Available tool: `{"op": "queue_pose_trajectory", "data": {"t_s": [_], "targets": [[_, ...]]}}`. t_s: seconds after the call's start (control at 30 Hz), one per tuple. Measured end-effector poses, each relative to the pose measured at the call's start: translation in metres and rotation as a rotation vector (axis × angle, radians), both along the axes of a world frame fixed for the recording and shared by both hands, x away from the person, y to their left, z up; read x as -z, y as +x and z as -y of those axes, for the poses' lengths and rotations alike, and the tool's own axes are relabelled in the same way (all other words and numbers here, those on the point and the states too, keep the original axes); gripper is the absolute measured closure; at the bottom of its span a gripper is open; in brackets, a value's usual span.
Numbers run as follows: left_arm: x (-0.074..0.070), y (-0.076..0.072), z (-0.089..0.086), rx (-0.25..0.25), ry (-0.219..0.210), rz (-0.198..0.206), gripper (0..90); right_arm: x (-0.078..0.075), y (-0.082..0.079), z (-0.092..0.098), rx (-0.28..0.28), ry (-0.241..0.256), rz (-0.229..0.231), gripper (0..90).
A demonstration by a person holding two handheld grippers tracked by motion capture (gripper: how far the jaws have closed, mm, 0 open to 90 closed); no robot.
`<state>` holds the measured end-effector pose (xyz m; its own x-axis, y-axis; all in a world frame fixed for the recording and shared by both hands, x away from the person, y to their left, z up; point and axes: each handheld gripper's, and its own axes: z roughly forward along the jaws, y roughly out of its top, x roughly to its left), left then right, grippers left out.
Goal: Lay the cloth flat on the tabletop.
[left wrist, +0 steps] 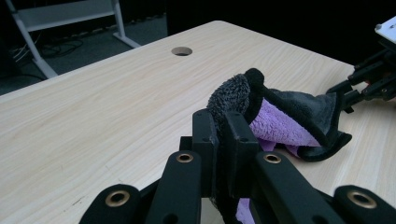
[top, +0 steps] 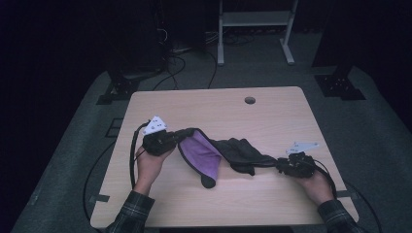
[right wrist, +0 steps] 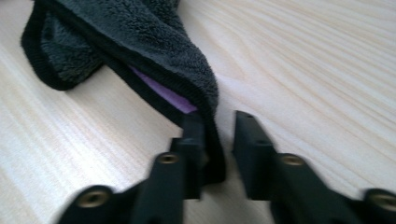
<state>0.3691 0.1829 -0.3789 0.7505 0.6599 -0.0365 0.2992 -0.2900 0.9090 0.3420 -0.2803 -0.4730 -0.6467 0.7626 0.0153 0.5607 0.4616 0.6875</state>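
Note:
A cloth [top: 228, 153], dark grey outside and purple inside, lies stretched across the middle of the wooden table [top: 218, 107]. My left gripper [top: 177, 137] holds its left end; in the left gripper view the jaws [left wrist: 219, 121] are shut on a bunched fold of the cloth [left wrist: 289, 116], lifted a little off the table. My right gripper [top: 281, 165] is at the cloth's right end. In the right gripper view its jaws [right wrist: 219, 121] stand apart, and the cloth's [right wrist: 140, 32] corner lies between them against the left jaw. The right gripper [left wrist: 343, 95] also shows far right in the left gripper view.
A round cable hole [top: 249, 100] sits near the table's far edge. Beyond the table stands a white metal frame [top: 252, 19], with cables [top: 175, 63] on the dark floor. Bare wood lies in front of and behind the cloth.

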Motion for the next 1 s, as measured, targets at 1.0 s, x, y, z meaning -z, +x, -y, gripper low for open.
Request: {"op": "queue_pose_trajectory", "data": {"t_s": [1.0], "targets": [[-0.035, 0.002, -0.032, -0.033, -0.108, 0.057, 83.8, -0.113, 0.016, 0.015, -0.011, 0.205, 0.295, 85.9]]}}
